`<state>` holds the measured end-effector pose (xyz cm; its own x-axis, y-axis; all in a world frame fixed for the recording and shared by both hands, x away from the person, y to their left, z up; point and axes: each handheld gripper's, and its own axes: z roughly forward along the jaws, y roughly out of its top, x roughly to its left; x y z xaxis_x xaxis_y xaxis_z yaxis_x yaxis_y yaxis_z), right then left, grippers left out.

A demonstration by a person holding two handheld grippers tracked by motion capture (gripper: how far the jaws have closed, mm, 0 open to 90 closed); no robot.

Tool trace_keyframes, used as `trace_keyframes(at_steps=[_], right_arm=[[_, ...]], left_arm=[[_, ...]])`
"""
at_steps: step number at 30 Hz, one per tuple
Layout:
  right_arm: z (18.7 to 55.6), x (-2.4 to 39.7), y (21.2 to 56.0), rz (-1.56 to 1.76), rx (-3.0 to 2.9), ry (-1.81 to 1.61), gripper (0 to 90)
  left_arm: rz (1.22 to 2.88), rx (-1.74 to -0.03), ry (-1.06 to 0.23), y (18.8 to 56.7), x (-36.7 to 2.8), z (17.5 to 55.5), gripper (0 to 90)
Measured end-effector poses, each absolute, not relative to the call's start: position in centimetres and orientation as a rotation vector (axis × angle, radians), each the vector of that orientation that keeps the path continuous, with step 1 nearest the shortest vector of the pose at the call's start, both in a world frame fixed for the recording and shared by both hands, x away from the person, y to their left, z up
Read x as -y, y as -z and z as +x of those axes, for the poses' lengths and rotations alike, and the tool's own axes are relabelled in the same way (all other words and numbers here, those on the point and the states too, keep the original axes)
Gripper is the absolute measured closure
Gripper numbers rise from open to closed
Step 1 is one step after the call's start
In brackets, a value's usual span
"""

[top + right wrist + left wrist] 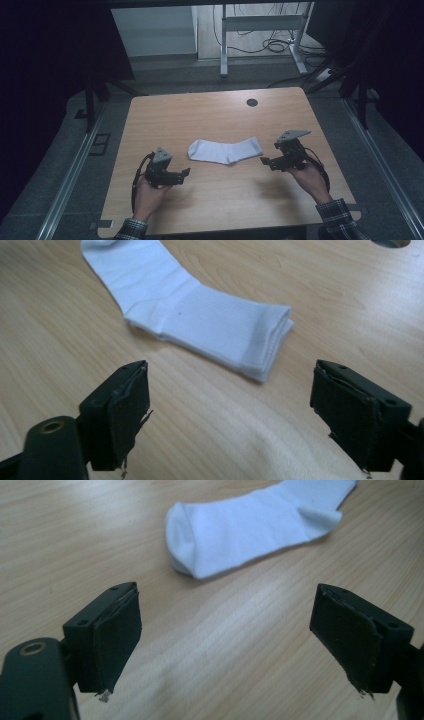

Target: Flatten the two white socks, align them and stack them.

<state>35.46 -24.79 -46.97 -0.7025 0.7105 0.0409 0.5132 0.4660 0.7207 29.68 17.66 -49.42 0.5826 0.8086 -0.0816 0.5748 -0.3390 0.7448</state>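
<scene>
High view: one wooden table (210,200), one white sock (226,150) lying flat near its middle, toe end to the left, cuff end to the right. Sock looks like two layers stacked as one bundle, layered edges visible at the cuff in the right gripper view (200,315). Two grippers, one per hand. Left gripper (186,172) sits low-left of the sock, near the toe, not touching it. Right gripper (264,161) sits just right of the cuff, also apart from it. One dark round hole (252,102) in the tabletop at the far edge. Two plaid sleeves at the bottom edge, left sleeve (131,231), right sleeve (339,220).

Left gripper view: left gripper (235,645) jaws spread wide, bare wood between them, sock toe (250,525) ahead and clear of the pads. Right gripper view: right gripper (235,415) jaws also spread wide, nothing between them, sock cuff just ahead. Both released, holding nothing
</scene>
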Motion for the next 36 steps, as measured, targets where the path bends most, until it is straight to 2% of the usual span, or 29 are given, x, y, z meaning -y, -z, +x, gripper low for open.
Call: trace_keyframes(at_steps=[16, 30, 36], right_arm=[[33.5, 28.1, 50.3, 1.127, -2.467, -1.030, 12.6], [32.8, 28.2, 53.2, 1.102, -2.512, -0.919, 9.7], [32.5, 27.7, 53.7, 1.044, -2.493, -0.953, 6.3]], left_arm=[[2.104, -1.122, -0.391, 52.4, -18.4, 26.9, 12.5], [2.241, -1.075, -0.408, 53.8, -17.1, 26.1, 11.6], [2.202, -1.078, -0.362, 54.2, -17.7, 26.2, 11.3]])
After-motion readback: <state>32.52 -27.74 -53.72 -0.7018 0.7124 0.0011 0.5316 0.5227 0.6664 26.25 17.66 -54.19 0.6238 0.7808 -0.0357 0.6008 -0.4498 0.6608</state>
